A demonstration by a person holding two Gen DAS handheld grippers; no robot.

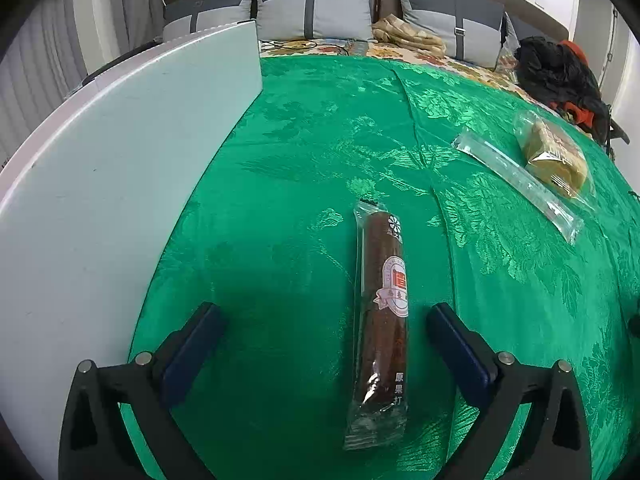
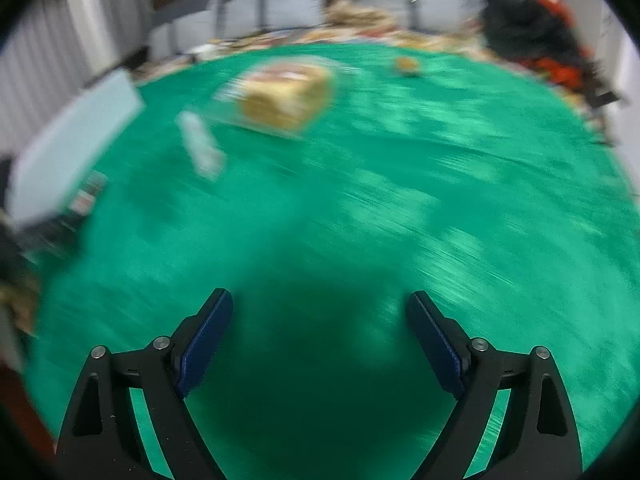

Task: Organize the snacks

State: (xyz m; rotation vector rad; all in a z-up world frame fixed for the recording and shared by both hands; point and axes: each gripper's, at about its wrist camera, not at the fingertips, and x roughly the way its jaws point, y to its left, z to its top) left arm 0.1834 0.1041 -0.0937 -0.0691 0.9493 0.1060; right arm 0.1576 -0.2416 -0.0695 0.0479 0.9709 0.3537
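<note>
My left tool (image 1: 324,320) stands released, the brown snack stick (image 1: 382,320) lying free between its fingers on the green cloth (image 1: 304,128), near the white board (image 1: 120,152) at the cloth's left edge. My right tool (image 2: 320,312) is released too, empty. I should aim it squarely across the clear packet (image 2: 200,148) before closing.

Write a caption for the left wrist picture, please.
Open tongs straddle a long dark-brown snack stick in clear wrapper lying on shiny green patterned cloth.
</note>
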